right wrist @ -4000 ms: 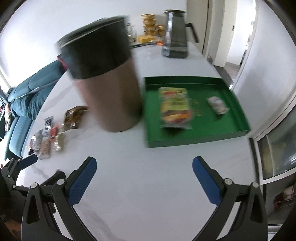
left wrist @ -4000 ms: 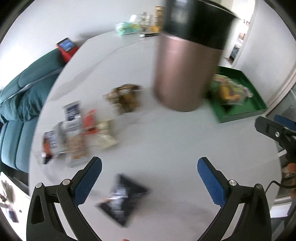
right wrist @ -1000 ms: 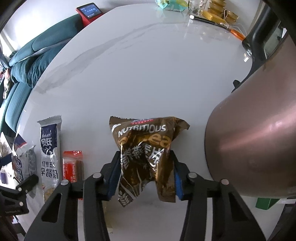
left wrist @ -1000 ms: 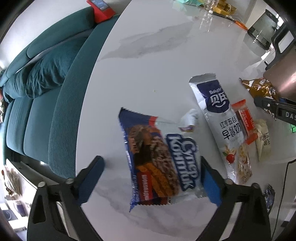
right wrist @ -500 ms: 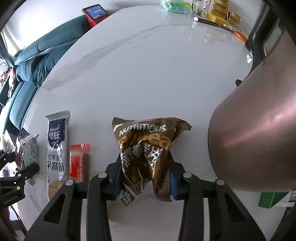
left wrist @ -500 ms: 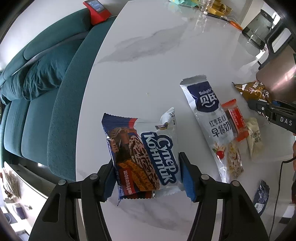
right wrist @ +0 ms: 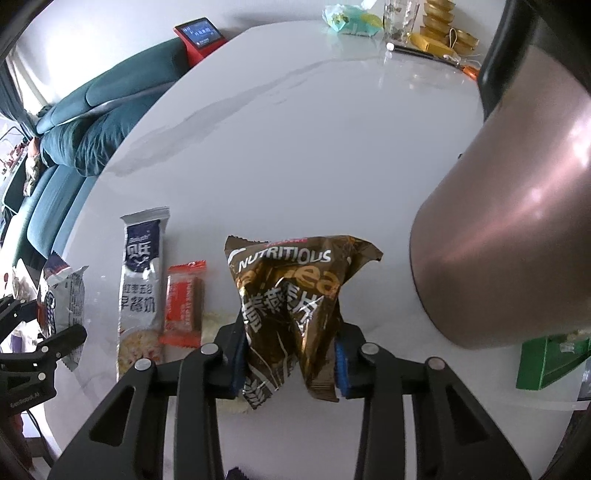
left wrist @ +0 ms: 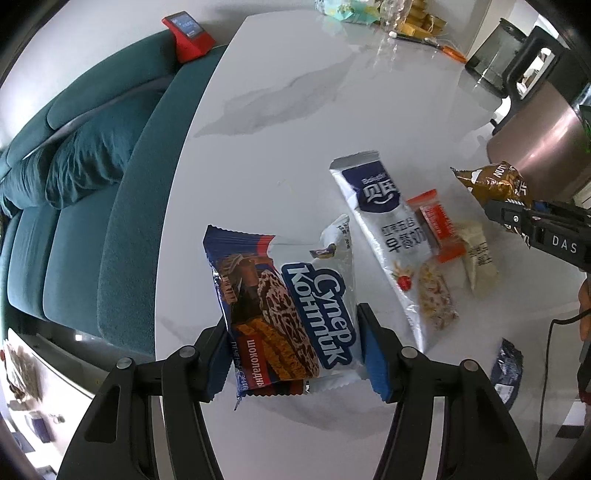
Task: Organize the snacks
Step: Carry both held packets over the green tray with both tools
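I see a blue and white cookie pack [left wrist: 291, 314], a shiny brown cereal bag [right wrist: 291, 306], and a white marble table [right wrist: 295, 147] with grey streaks.

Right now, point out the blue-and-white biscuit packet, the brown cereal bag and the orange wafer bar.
Blue-and-white biscuit packet [left wrist: 295, 306], left wrist view, printed front.
Brown cereal bag [right wrist: 291, 295], right wrist view, crumpled middle.
Orange wafer bar [right wrist: 183, 306], right wrist view, wrapper centre.

Bare white desk [right wrist: 295, 147] across the middle and far side, open for passage. Blocked on the right by a tall copper canister [right wrist: 509, 229], with a green tray [right wrist: 543, 365] just behind it. Crowded left: silver sachet [right wrist: 142, 280], orange bar [right wrist: 183, 302]. Clutter [right wrist: 424, 33] along the far edge.
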